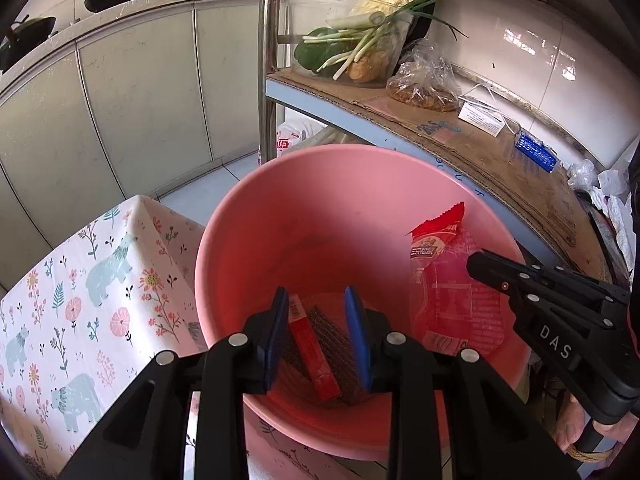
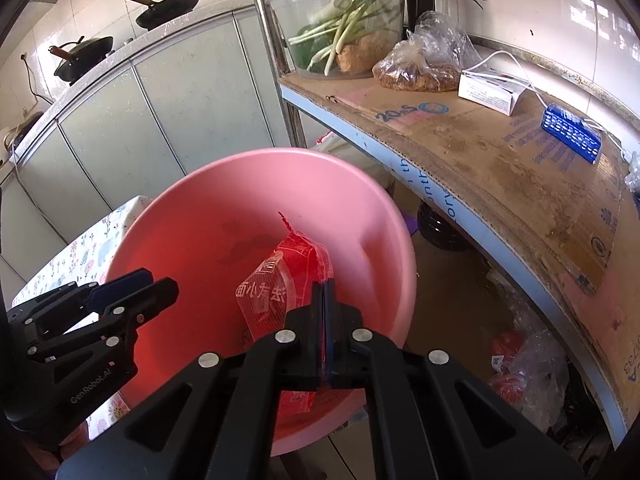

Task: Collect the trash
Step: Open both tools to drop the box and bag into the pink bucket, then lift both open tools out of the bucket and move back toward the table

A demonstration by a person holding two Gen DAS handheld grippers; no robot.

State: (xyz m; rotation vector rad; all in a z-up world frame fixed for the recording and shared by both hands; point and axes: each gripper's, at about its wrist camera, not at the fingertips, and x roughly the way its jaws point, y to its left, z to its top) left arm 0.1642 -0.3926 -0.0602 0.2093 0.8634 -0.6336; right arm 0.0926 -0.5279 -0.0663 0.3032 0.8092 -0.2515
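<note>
A pink plastic basin (image 1: 320, 184) stands at the corner of a table with a floral cloth (image 1: 80, 292); it also shows in the right wrist view (image 2: 248, 184). In its bottom lie a small red wrapper (image 1: 314, 356) and a dark ridged wrapper (image 1: 336, 348). My left gripper (image 1: 318, 336) is open and empty, hovering over these wrappers. My right gripper (image 2: 323, 320) is shut on a red and clear snack wrapper (image 2: 280, 284) and holds it inside the basin, by the right wall (image 1: 444, 272).
A metal shelf lined with cardboard (image 2: 480, 152) stands right of the basin, carrying a clear bowl of scallions (image 2: 340, 28), a bagged food (image 2: 416, 68), a white box (image 2: 488, 92) and a blue item (image 2: 572, 136). Bags (image 2: 524, 376) lie beneath. Cabinets (image 1: 120, 120) with woks behind.
</note>
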